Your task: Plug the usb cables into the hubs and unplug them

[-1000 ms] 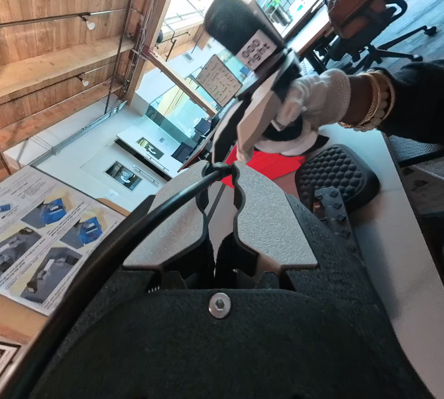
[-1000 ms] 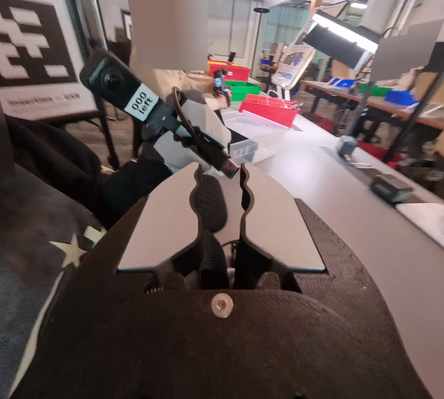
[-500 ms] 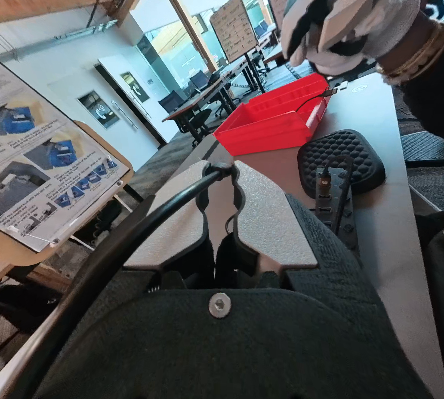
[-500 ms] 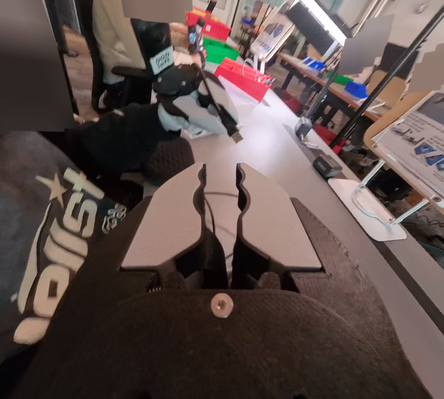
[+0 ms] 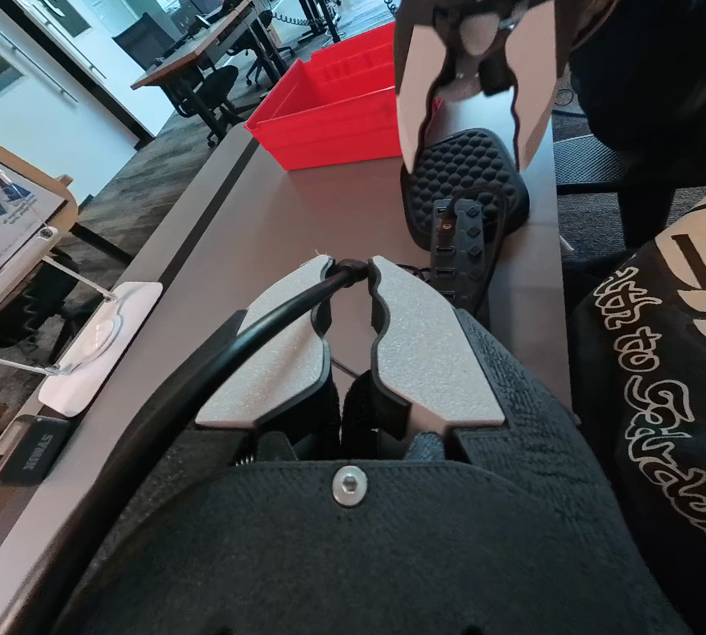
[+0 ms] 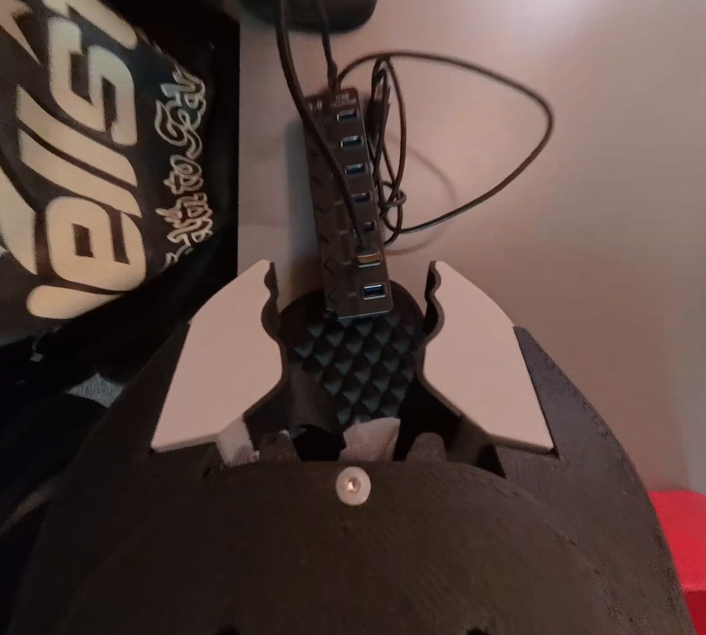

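My left gripper is shut on a black USB cable, pinched at the fingertips above the table. The plug end is hidden below the fingers. Ahead lies a black multi-port USB hub, its far end resting on a black textured pad. One cable plug sits in a port. My right gripper hangs open above the pad. In the right wrist view, my right gripper is open wide and empty over the hub, where one plug is in a port.
A red bin stands beyond the pad. Loose black cables loop on the table beside the hub. A white stand base and a small black box sit at the left edge. A person's dark printed garment is close on the right. About 15 cm separates my left fingertips from my right. To reach the hub in a straight line is about 6 cm for my right fingers, about 15 cm for my left.
My right gripper swung from pointing across the room to pointing down over the hub, and its fingers spread wide. My left gripper tilted down toward the table, still holding the cable.
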Motion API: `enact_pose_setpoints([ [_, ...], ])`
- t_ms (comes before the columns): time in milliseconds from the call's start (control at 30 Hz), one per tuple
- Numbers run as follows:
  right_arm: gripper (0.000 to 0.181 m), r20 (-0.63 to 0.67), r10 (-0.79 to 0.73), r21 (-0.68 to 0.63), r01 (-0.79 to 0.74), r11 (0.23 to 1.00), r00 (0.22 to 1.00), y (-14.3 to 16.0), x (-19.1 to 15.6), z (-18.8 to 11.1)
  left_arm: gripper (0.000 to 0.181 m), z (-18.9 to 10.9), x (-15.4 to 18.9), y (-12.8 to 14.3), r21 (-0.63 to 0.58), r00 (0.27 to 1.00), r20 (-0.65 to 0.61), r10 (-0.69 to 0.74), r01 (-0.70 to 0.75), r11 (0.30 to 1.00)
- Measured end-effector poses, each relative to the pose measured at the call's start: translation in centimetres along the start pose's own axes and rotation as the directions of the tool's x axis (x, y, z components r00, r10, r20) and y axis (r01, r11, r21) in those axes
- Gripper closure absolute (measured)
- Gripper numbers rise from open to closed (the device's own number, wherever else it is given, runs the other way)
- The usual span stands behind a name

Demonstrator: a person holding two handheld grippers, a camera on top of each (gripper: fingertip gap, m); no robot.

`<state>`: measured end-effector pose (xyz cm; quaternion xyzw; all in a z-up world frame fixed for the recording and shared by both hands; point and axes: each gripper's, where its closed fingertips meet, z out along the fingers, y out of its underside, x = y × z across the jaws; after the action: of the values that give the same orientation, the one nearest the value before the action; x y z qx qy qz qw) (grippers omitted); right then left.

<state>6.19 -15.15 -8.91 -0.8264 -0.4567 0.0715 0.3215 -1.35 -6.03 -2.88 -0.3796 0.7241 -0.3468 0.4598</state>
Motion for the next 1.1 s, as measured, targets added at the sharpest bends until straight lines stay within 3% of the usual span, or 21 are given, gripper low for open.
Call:
enact_pose_setpoints([
  [100, 0.111, 0.054, -0.094, 0.022, 0.093, 0.995, 0.994, 0.2, 0.6, 2.9, 0.166, 0.2, -0.1, 0.2, -0.014, 1.000, 0.011, -0.002, 0.002, 1.000],
  [233, 0.114, 0.160, -0.078, 0.006, 0.078, 0.997, 0.984, 0.9, 0.4, 5.8, 0.166, 0.2, -0.2, 0.4, -0.024, 1.000, 0.022, -0.002, 0.002, 1.000],
  [533, 0.108, 0.035, -0.063, -0.219, 0.069, 0.973, 0.997, 4.9, 0.5, 7.7, 0.166, -0.1, -0.3, -0.4, 0.010, 0.998, 0.056, -0.001, 0.000, 1.000],
  [633, 0.109, 0.109, -0.001, -0.184, 0.021, 0.983, 0.994, 4.8, 0.1, 8.3, 0.166, 0.0, -0.2, -0.8, 0.031, 0.998, 0.065, 0.010, -0.012, 0.999],
  [667, 0.117, 0.146, -0.019, -0.160, 0.043, 0.986, 0.989, 4.6, -0.3, 8.4, 0.166, 0.1, -0.3, -0.9, 0.036, 0.998, 0.067, 0.011, -0.014, 0.999],
  [800, 0.118, 0.182, -0.042, -0.081, 0.058, 0.995, 0.982, 3.9, 0.0, 8.7, 0.166, 0.8, -0.2, 0.0, 0.030, 0.999, 0.043, -0.003, 0.002, 1.000],
  [1100, 0.120, 0.053, -0.107, 0.037, 0.105, 0.994, 0.993, 1.4, 1.4, 6.2, 0.166, 3.0, 0.8, 1.6, 0.006, 1.000, -0.014, 0.021, -0.021, 1.000],
])
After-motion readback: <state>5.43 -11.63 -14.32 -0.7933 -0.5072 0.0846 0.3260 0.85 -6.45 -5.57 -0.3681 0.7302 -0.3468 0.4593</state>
